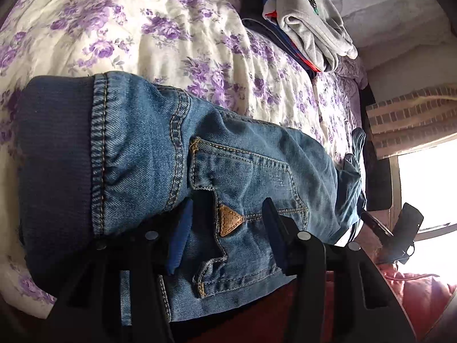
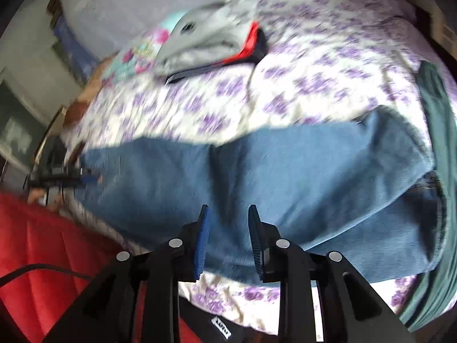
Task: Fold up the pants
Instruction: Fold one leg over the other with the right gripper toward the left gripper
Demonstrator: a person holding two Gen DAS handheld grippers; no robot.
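Observation:
Blue jeans point(image 1: 228, 171) with a dark ribbed waistband point(image 1: 54, 157) lie across a floral bedspread point(image 1: 171, 43). My left gripper point(image 1: 225, 214) is open, its fingers straddling the back pocket with the tan leather patch point(image 1: 230, 220). In the blurred right wrist view my right gripper point(image 2: 227, 214) is open just over the near edge of the jeans point(image 2: 257, 183), holding nothing. The right gripper also shows in the left wrist view point(image 1: 400, 228) at the far end of the jeans. The left gripper shows in the right wrist view point(image 2: 62, 174) at the left.
A stack of folded clothes topped by a grey garment point(image 1: 311, 25) lies farther back on the bed; it shows in the right wrist view too point(image 2: 205, 37). A dark green garment point(image 2: 440, 143) lies at the right. Red fabric point(image 2: 42, 243) hangs at the bed's near edge. A bright window point(image 1: 428, 185) is at right.

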